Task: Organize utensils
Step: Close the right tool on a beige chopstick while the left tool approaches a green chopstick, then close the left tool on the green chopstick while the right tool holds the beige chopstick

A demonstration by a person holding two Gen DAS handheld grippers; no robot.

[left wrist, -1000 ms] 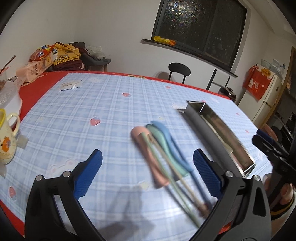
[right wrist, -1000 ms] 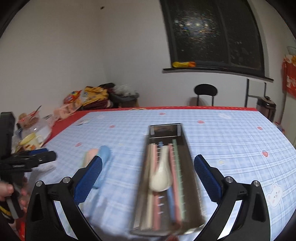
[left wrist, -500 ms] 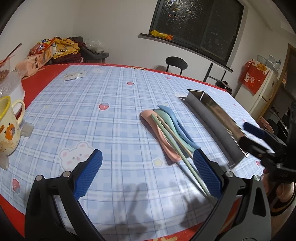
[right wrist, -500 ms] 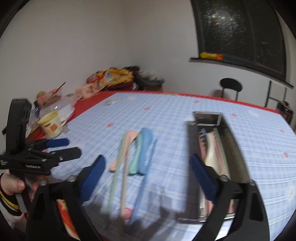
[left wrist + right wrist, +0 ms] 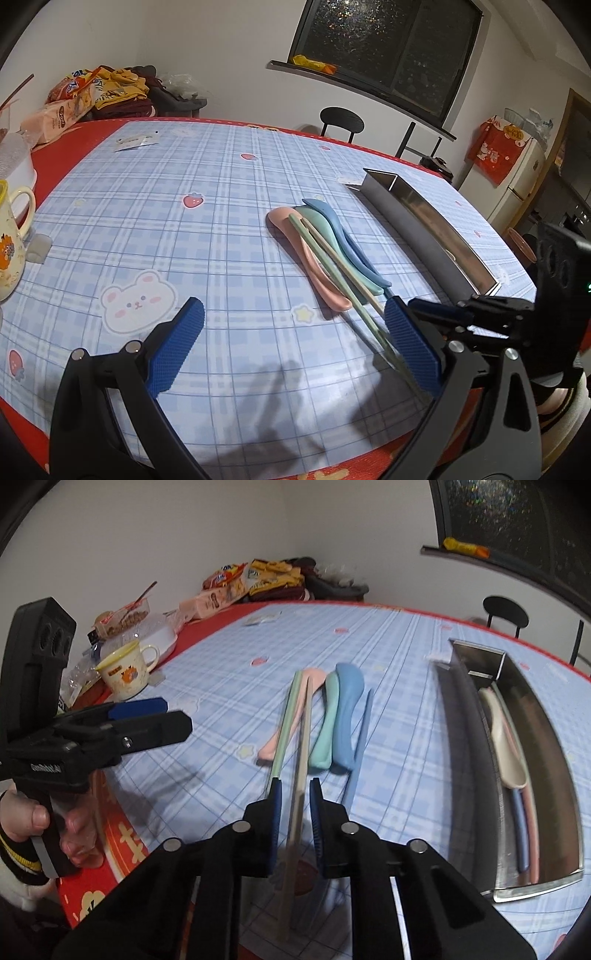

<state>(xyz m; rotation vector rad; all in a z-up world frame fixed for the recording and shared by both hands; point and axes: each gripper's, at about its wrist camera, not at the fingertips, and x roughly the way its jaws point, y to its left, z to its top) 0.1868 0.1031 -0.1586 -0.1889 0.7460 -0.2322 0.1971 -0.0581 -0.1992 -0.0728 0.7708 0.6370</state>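
Pink [image 5: 306,254], mint [image 5: 334,240] and blue [image 5: 330,218] spoons lie side by side on the checked cloth, with a green chopstick [image 5: 325,262] and a beige chopstick [image 5: 304,738] across them. A blue chopstick [image 5: 360,746] lies beside the blue spoon. My right gripper [image 5: 295,794] is closing around the beige chopstick's near end; a thin gap still shows at the pads. My left gripper [image 5: 291,314] stands open and empty over the cloth, left of the utensils. The steel tray [image 5: 465,746] on the right holds a white spoon [image 5: 506,746] and several chopsticks.
A yellow-rimmed mug [image 5: 125,670] and a white bowl [image 5: 159,638] stand at the table's left edge. Snack bags [image 5: 74,96] pile at the far left corner. A black chair [image 5: 341,120] stands behind the table. The red table edge [image 5: 122,849] runs just below both grippers.
My right gripper swung left from above the tray to the loose utensils, came lower, and its jaws narrowed from wide open to close around the beige chopstick. My left gripper shifted only slightly.
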